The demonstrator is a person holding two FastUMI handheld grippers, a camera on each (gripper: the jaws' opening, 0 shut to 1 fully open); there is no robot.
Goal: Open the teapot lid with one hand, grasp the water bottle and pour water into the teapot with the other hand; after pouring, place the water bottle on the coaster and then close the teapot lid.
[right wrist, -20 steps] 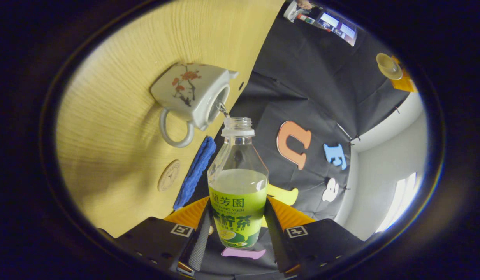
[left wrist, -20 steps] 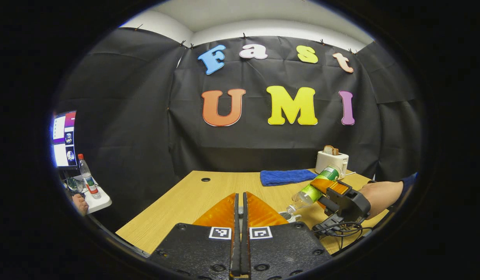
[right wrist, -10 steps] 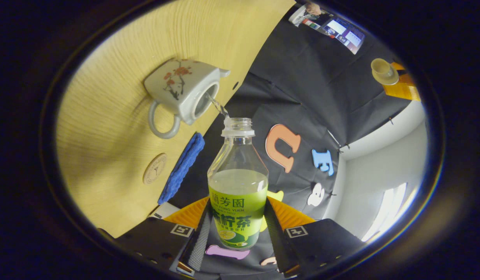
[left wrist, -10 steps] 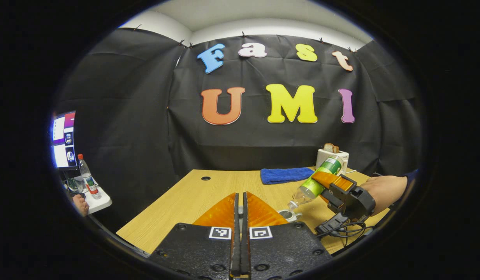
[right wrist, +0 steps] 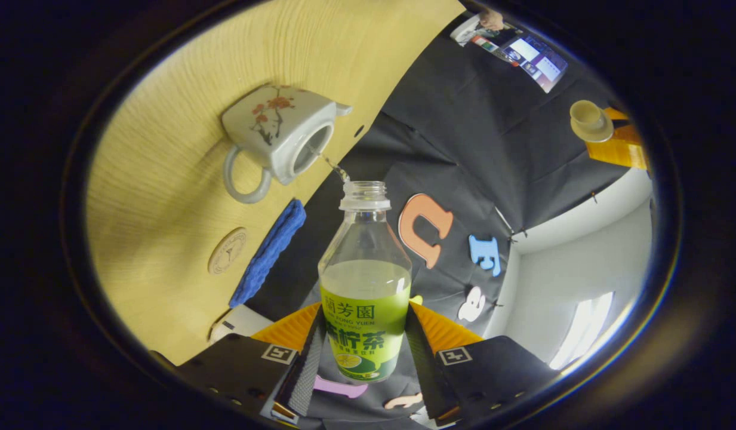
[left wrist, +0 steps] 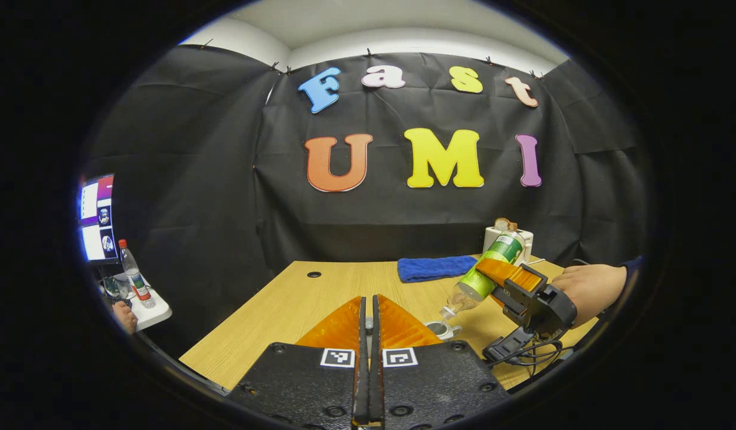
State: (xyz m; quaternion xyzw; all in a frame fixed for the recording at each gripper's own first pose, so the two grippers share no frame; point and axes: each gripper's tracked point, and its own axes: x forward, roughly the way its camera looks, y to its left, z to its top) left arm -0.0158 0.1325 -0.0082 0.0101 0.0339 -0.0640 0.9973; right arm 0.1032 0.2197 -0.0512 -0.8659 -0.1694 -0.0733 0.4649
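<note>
- My right gripper (right wrist: pixel 363 364) has its jaws clamped on the water bottle's (right wrist: pixel 366 280) labelled lower body, neck tipped toward the teapot (right wrist: pixel 278 140).
- A thin stream runs into the open teapot on the worktop (right wrist: pixel 182 197).
- My left gripper (left wrist: pixel 368 358) has its jaws nearly closed; in the right gripper view the lid (right wrist: pixel 590 119) sits at its tip.
- The bottle looks about half full, thin-walled and smooth, so I'd keep hold at the label and squeeze gently.
- The coaster (right wrist: pixel 227 251) lies beside the blue cloth (right wrist: pixel 267 254).
</note>
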